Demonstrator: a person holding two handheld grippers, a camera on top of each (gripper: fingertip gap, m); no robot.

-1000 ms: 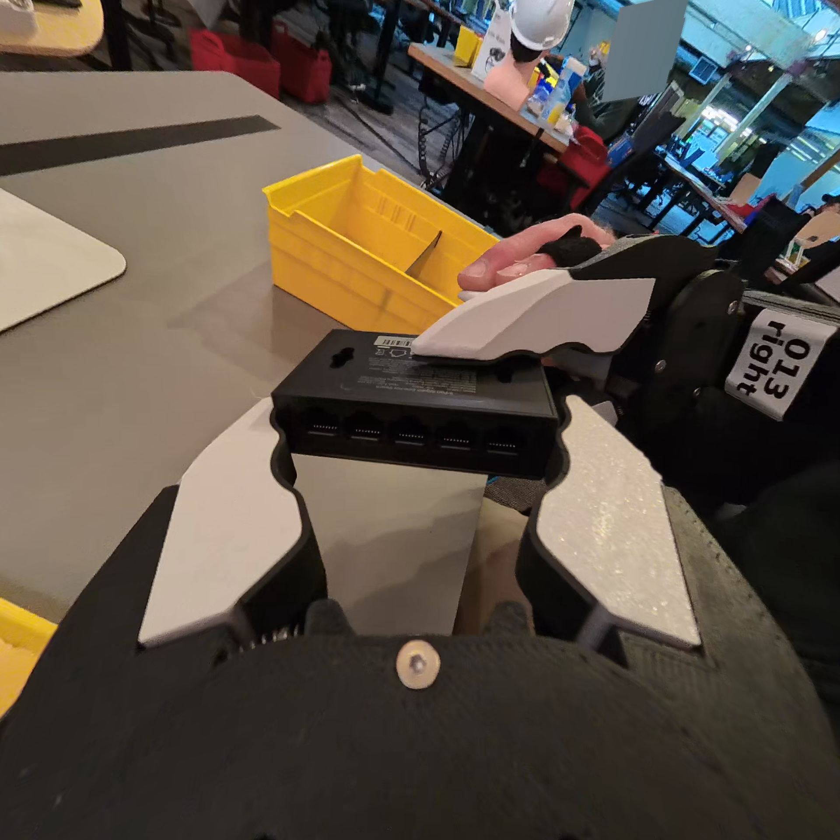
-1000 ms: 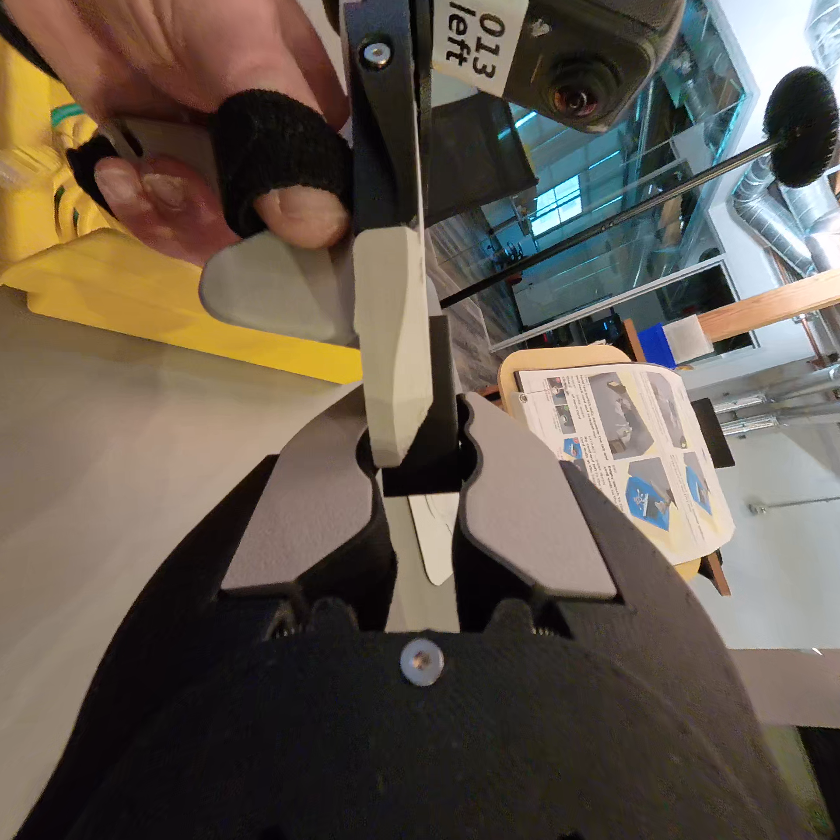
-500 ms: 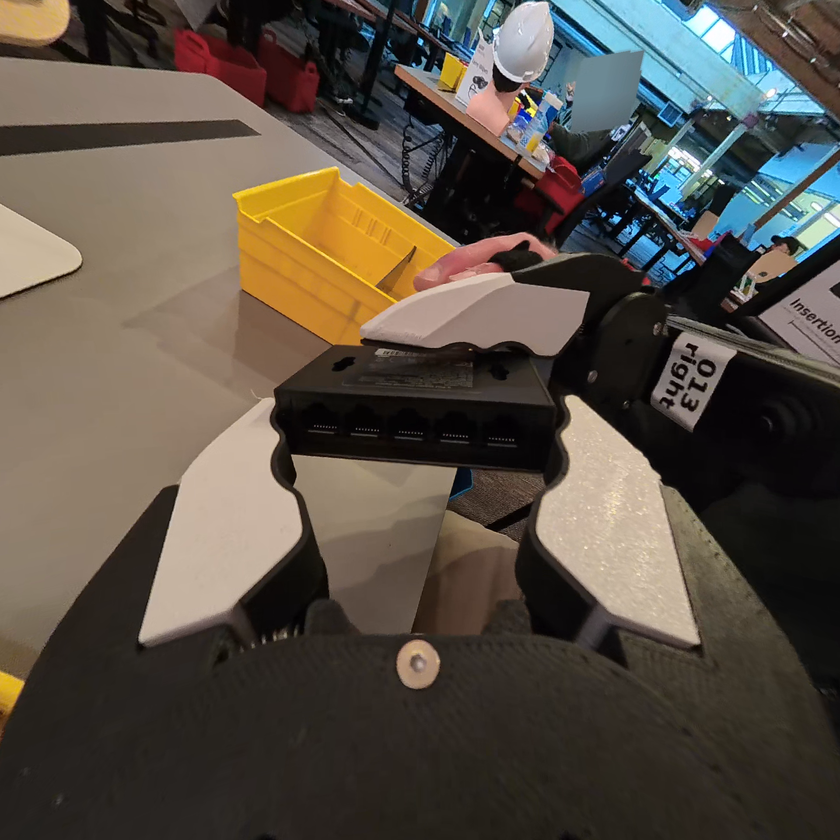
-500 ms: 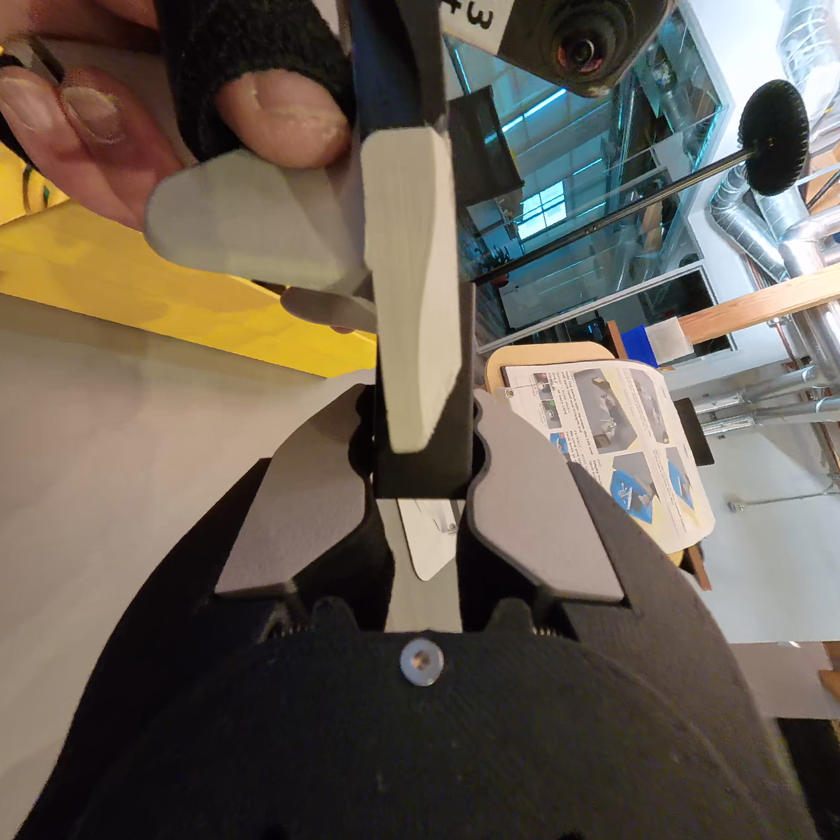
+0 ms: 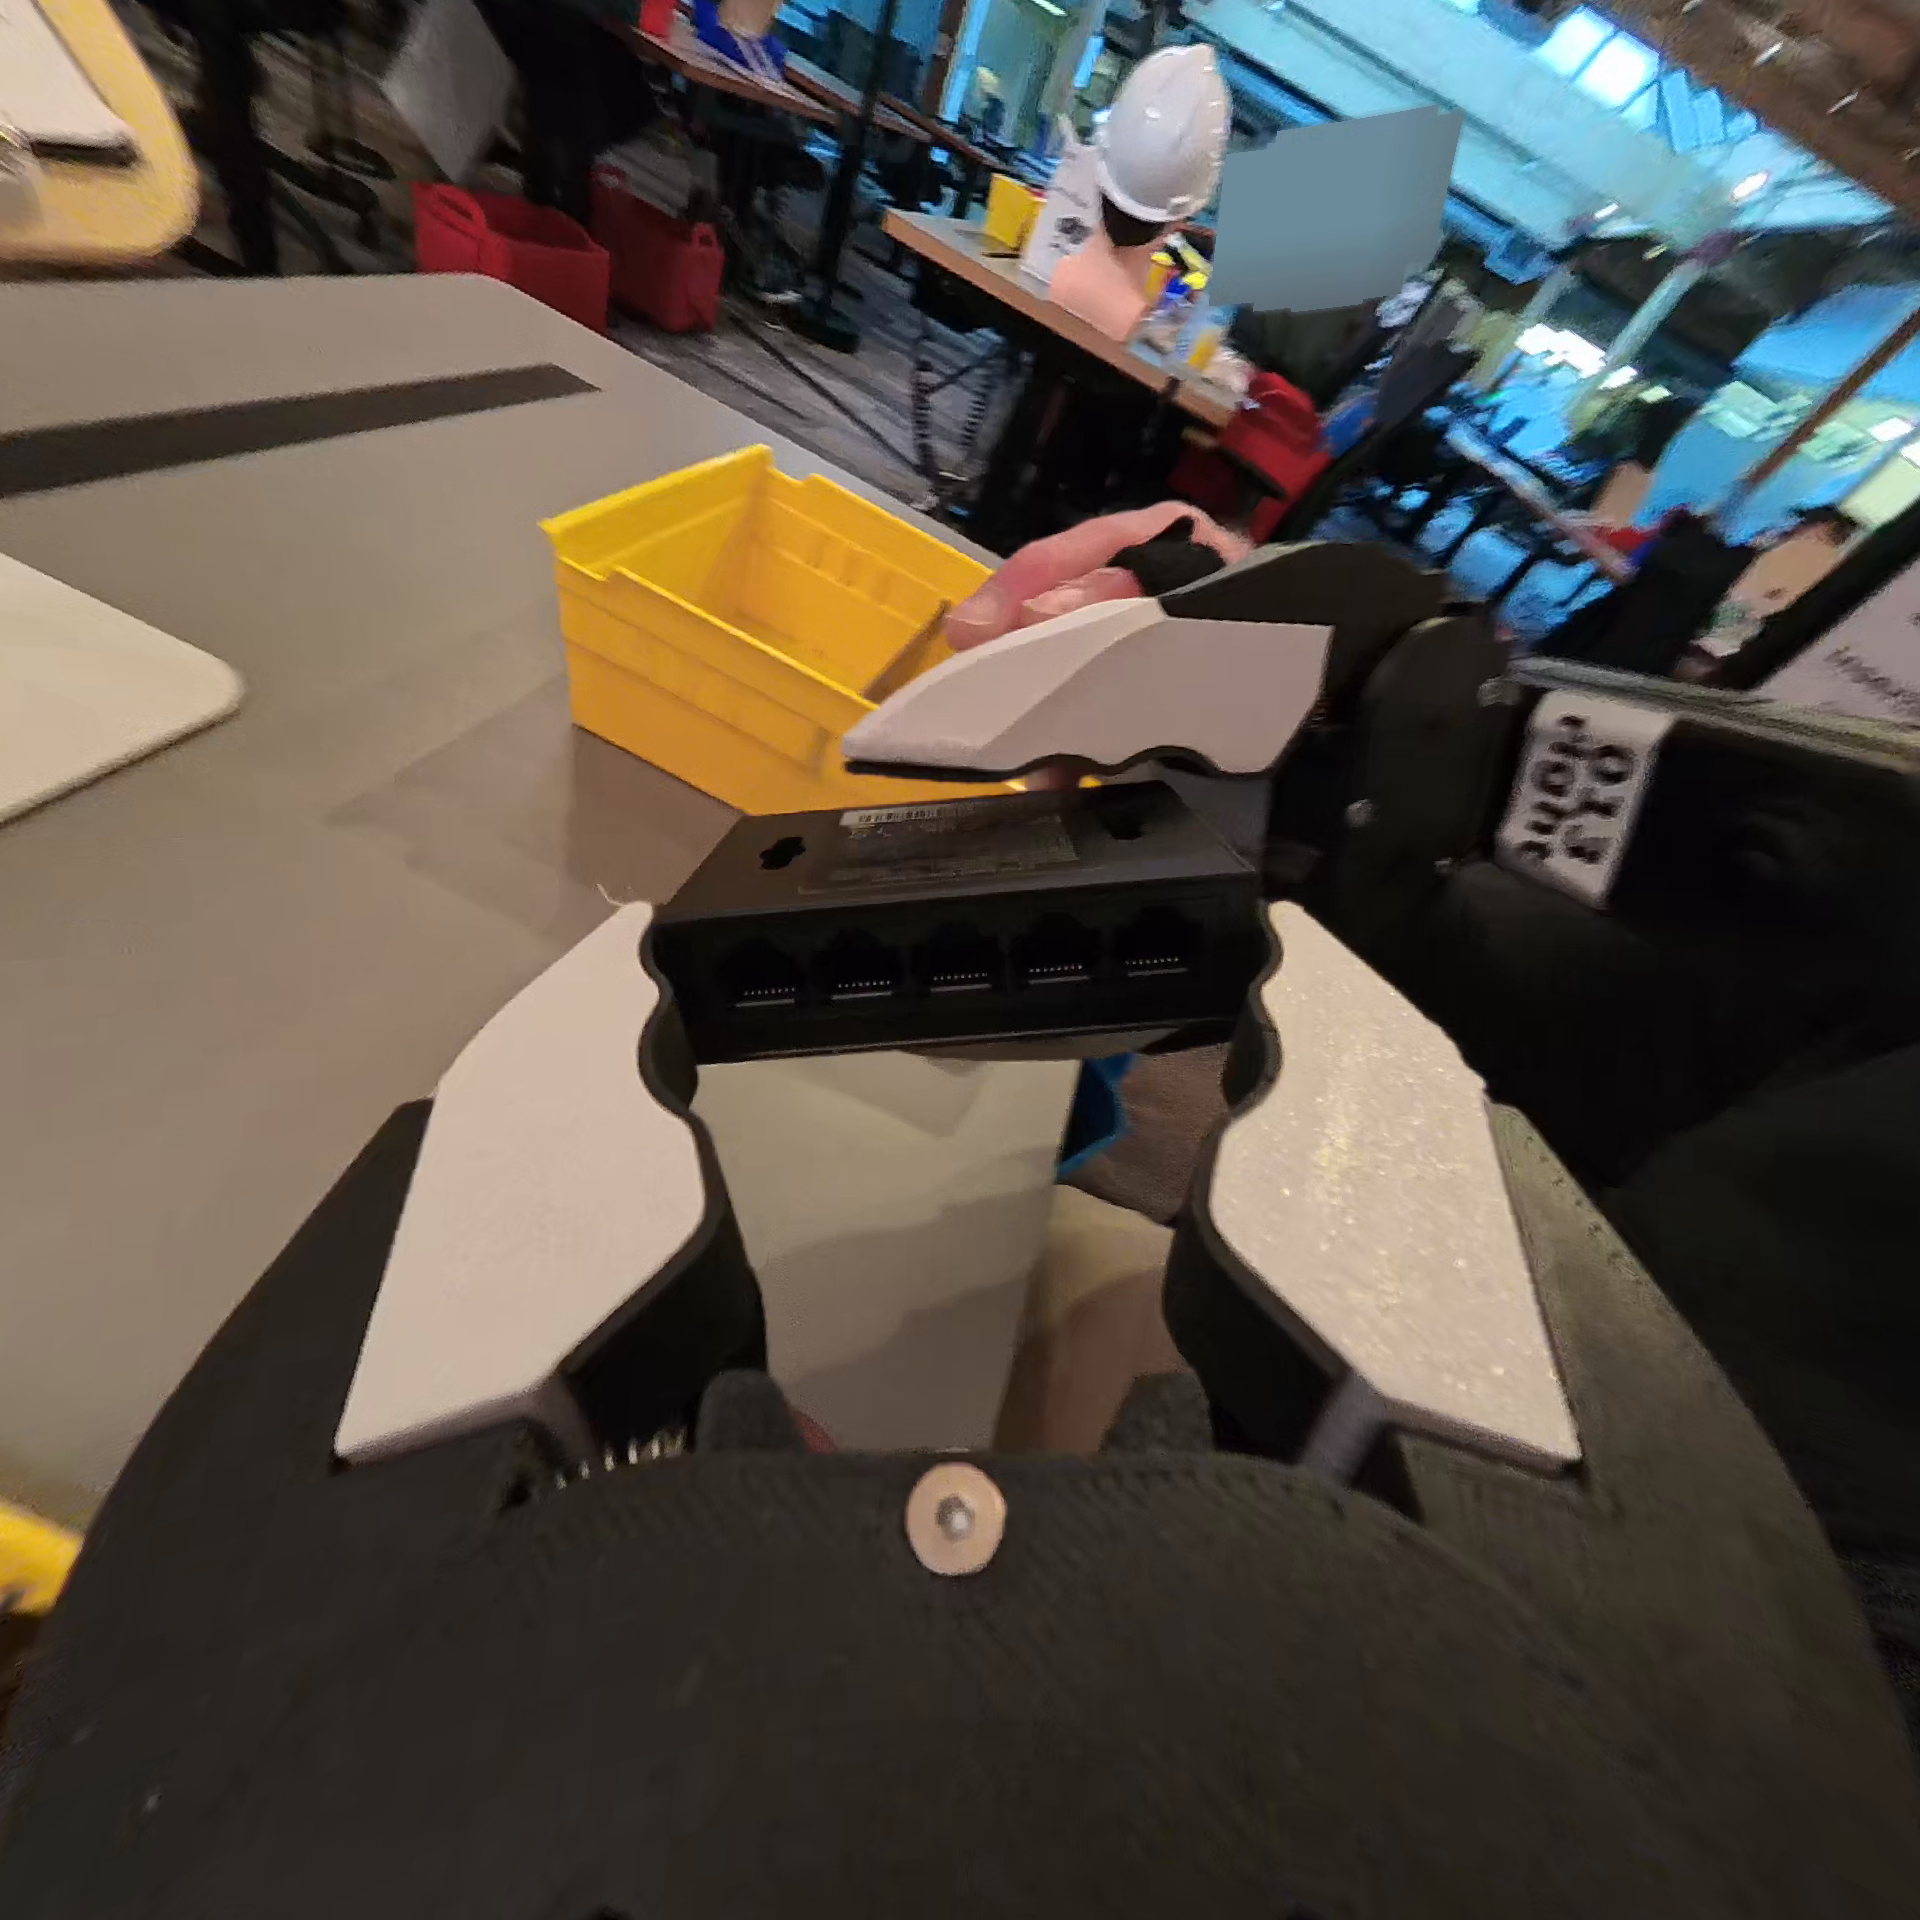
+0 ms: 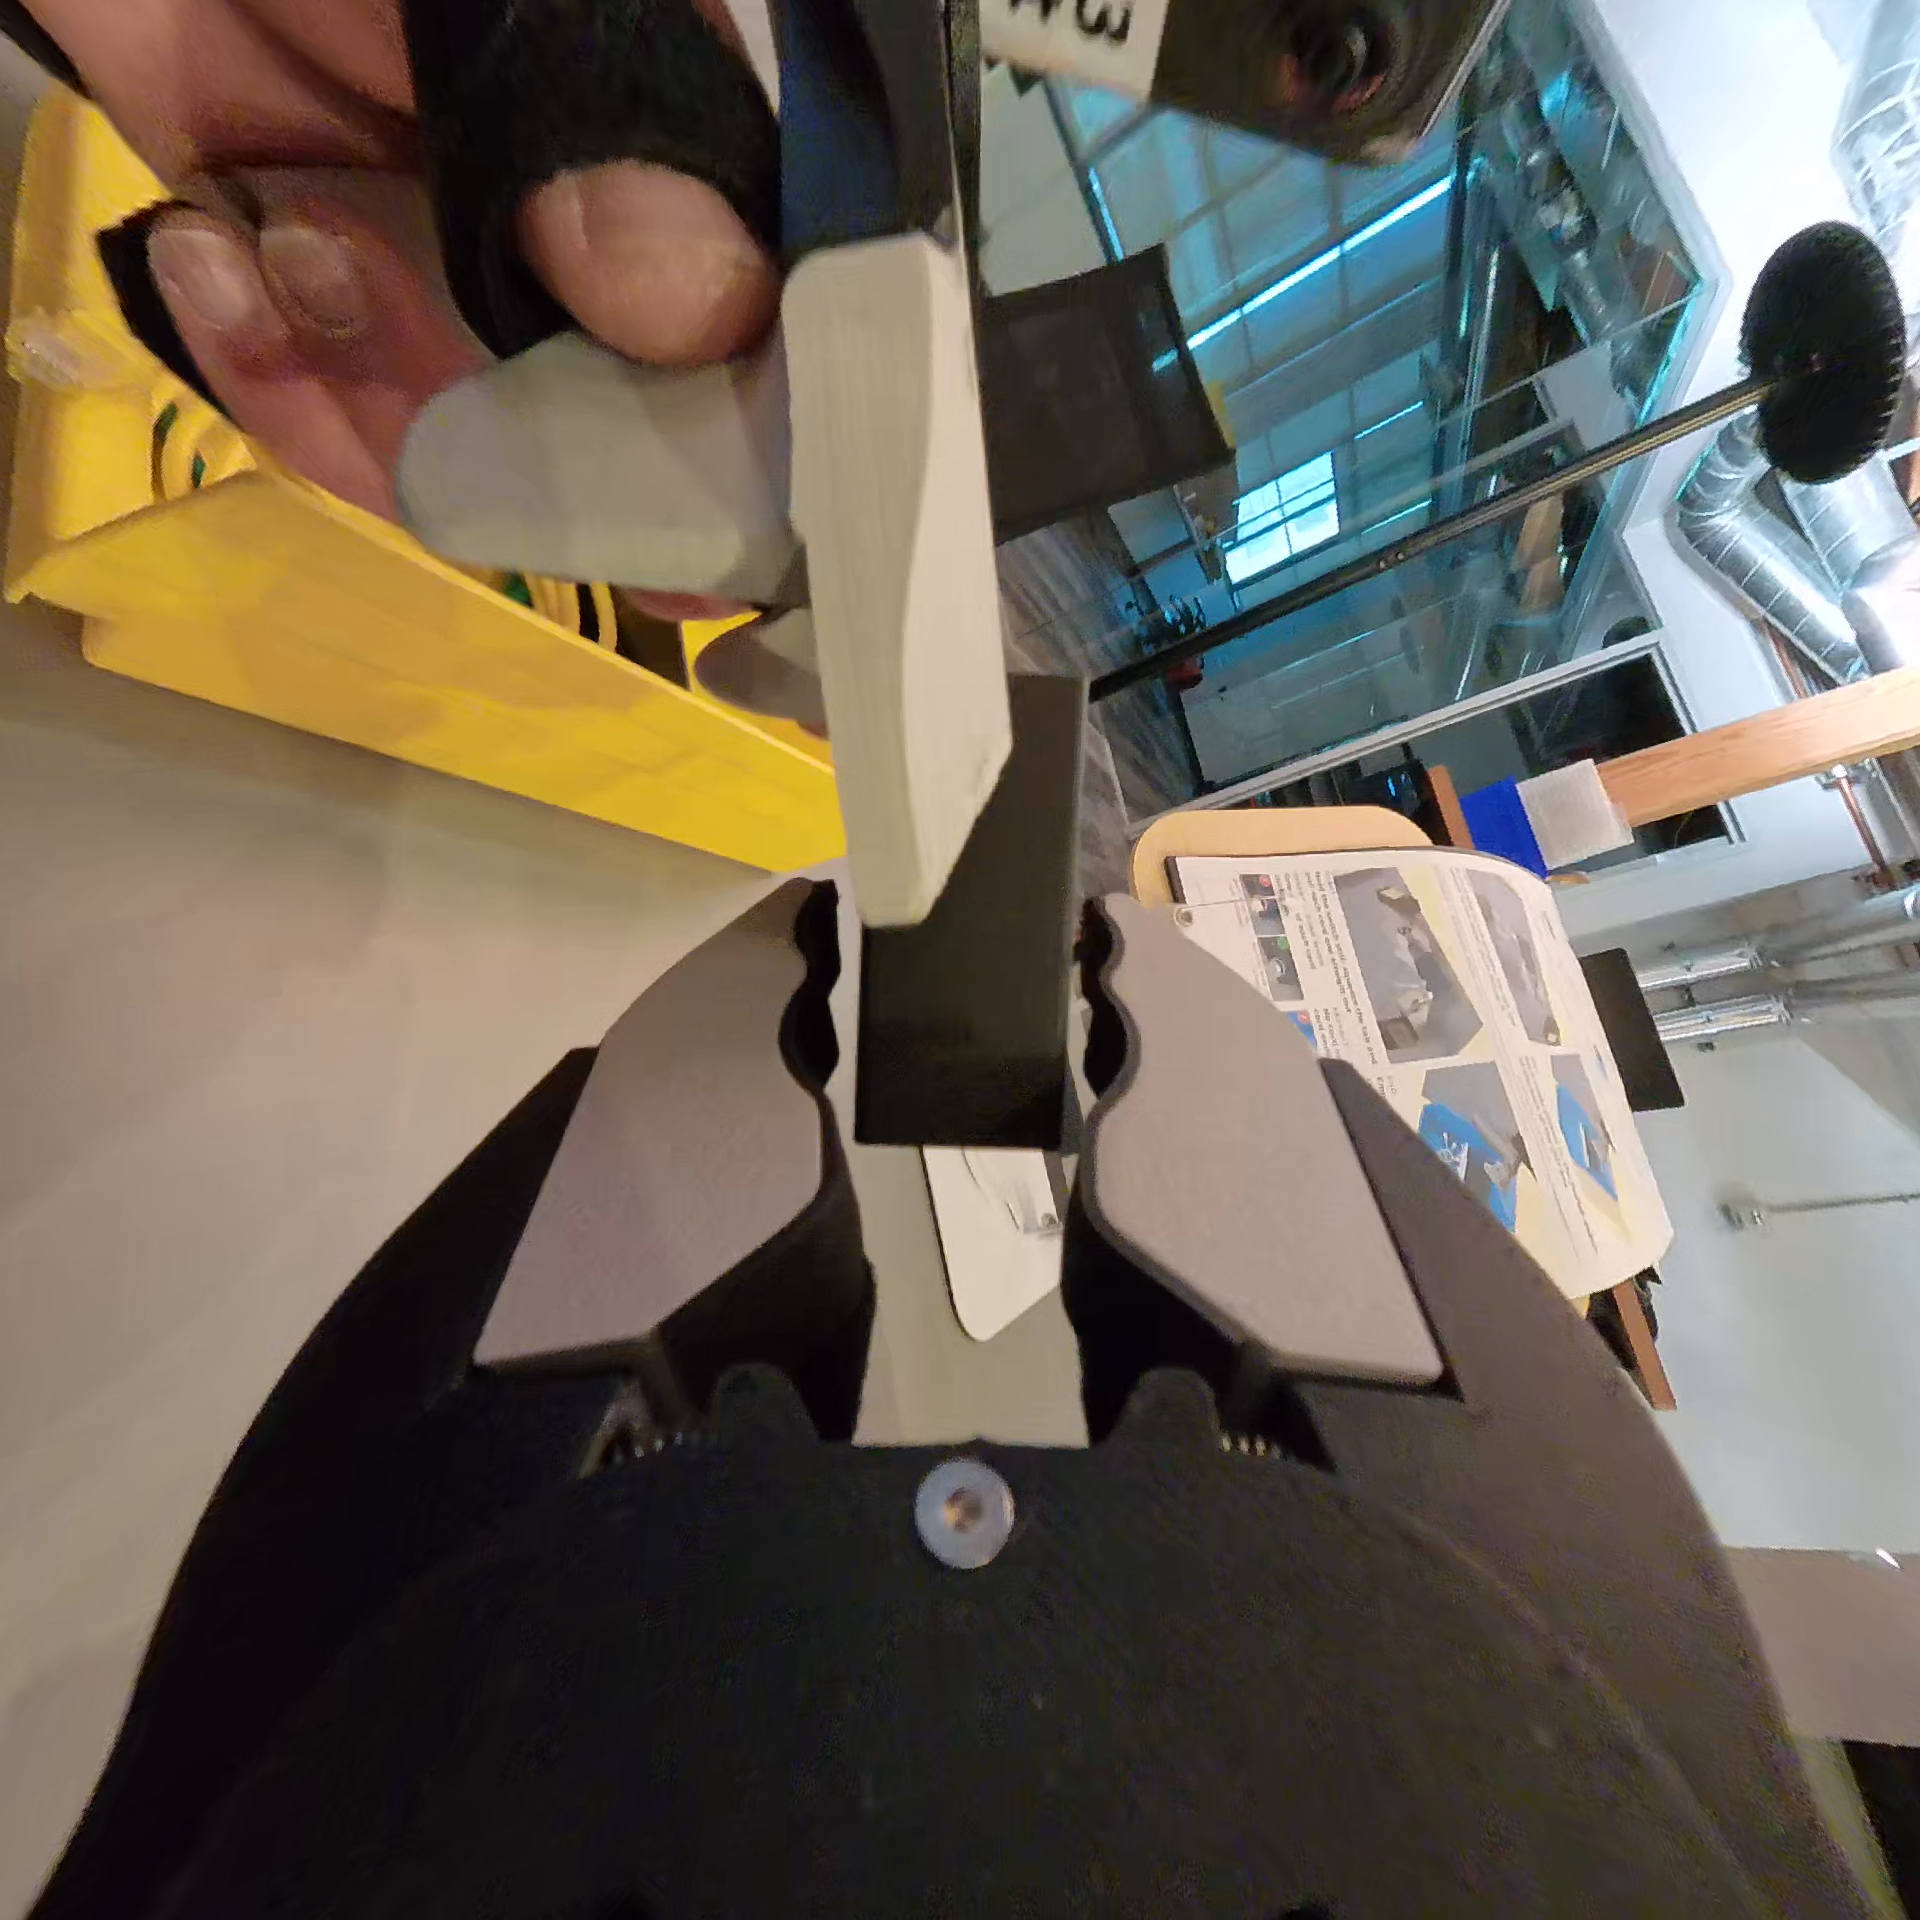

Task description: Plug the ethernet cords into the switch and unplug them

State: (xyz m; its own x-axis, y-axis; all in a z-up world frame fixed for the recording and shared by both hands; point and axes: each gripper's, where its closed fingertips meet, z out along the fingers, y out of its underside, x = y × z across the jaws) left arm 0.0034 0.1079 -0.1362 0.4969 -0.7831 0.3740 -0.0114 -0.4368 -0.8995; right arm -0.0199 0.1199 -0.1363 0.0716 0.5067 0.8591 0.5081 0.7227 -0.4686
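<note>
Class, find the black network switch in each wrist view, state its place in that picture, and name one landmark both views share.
Left wrist view: the switch sits at centre, ports facing the camera, clamped between the left hand-held gripper fingers.
Right wrist view: the switch appears edge-on at centre, in the gap between the right hand-held gripper fingers, apparently untouched.
Shared landmark: the yellow bin on the grey table.

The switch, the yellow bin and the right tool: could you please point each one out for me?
switch (image 5: 956, 961): left wrist view, on its front face with the row of ports.
yellow bin (image 5: 665, 665): left wrist view, on its near outer wall.
right tool (image 6: 961, 997): right wrist view, midway between its two fingertips.
</note>
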